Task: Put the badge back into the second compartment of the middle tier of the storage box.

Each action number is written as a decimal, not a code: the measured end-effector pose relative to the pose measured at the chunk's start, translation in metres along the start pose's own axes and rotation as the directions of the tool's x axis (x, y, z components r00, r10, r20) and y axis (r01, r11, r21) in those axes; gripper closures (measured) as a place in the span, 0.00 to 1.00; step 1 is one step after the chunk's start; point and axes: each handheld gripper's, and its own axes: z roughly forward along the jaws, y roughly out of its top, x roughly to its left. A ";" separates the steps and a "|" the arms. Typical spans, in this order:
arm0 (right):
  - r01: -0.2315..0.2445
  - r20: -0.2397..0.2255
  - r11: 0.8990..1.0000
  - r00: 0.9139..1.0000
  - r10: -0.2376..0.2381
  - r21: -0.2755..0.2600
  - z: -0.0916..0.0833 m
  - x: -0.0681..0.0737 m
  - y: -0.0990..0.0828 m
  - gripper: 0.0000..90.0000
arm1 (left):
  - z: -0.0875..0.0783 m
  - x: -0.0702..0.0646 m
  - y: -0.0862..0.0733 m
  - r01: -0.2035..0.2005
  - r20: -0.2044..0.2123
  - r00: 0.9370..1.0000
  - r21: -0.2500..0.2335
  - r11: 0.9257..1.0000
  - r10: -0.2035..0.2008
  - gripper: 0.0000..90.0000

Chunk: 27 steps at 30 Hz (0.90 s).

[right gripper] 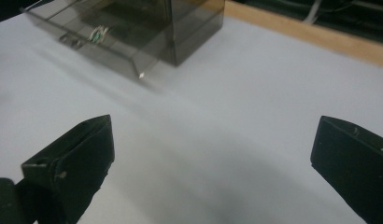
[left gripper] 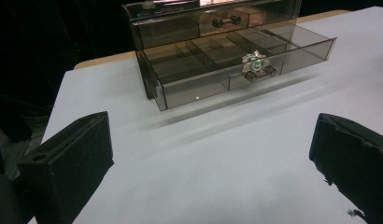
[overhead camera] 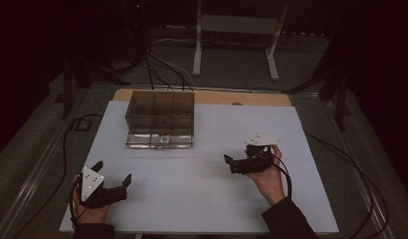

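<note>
Smoky clear drawer box (overhead camera: 160, 110) stands toward the far left part of the table (overhead camera: 212, 209), just short of the far edge, with its bottom drawer (left gripper: 236, 65) pulled out toward the person. A small silvery-green trinket (left gripper: 256, 61) lies in a front compartment of that drawer, close behind the drawer's front wall and its little handle; the right gripper view catches the same trinket (right gripper: 99, 33) from the side, somewhat blurred.

Left hand-held gripper (overhead camera: 112, 172) sits near the near left corner of the table, low over the white surface, its grey three-cornered plate facing up and the person's left hand (overhead camera: 90, 211) wrapped round the body from below. It points toward the far edge and slightly to the right, at the drawer. Its jaws stand spread wide with only bare table between them, gripping nothing.

Right hand-held gripper (overhead camera: 228, 160) is on the right half of the table, roughly midway between the near and far edges and well apart from the box. The right hand (overhead camera: 270, 180) holds it with the wrist turned so that it points left, across the table toward the open drawer, the sleeve coming in from the near edge. Its jaws are likewise released and wide apart, empty.
</note>
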 end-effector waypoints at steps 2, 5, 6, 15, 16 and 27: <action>-0.020 0.002 1.000 1.000 0.020 -0.010 -0.010 -0.010 -0.016 0.00 | 0.000 0.000 0.000 0.001 -0.003 1.000 0.000 1.000 -0.001 0.00; -0.039 0.011 0.999 0.999 0.039 -0.026 -0.016 -0.015 -0.027 0.00 | 0.000 0.000 0.000 0.001 -0.010 1.000 -0.002 1.000 -0.001 0.00; -0.034 0.035 0.999 0.999 0.035 -0.041 -0.021 -0.016 -0.034 0.00 | 0.000 0.000 0.000 0.003 -0.010 1.000 -0.002 1.000 -0.003 0.00; -0.025 0.073 0.995 0.997 0.032 -0.095 -0.043 -0.021 -0.063 0.00 | -0.001 0.002 0.002 0.023 -0.023 0.999 -0.008 1.000 -0.023 0.00; -0.035 0.080 0.995 0.996 0.043 -0.091 -0.044 -0.023 -0.067 0.00 | 0.000 0.002 0.002 0.025 -0.020 0.999 -0.006 1.000 -0.025 0.00; -0.078 0.083 0.977 0.992 0.096 -0.198 -0.064 -0.038 -0.096 0.00 | -0.001 0.004 0.004 0.067 0.020 0.998 -0.027 0.997 -0.066 0.00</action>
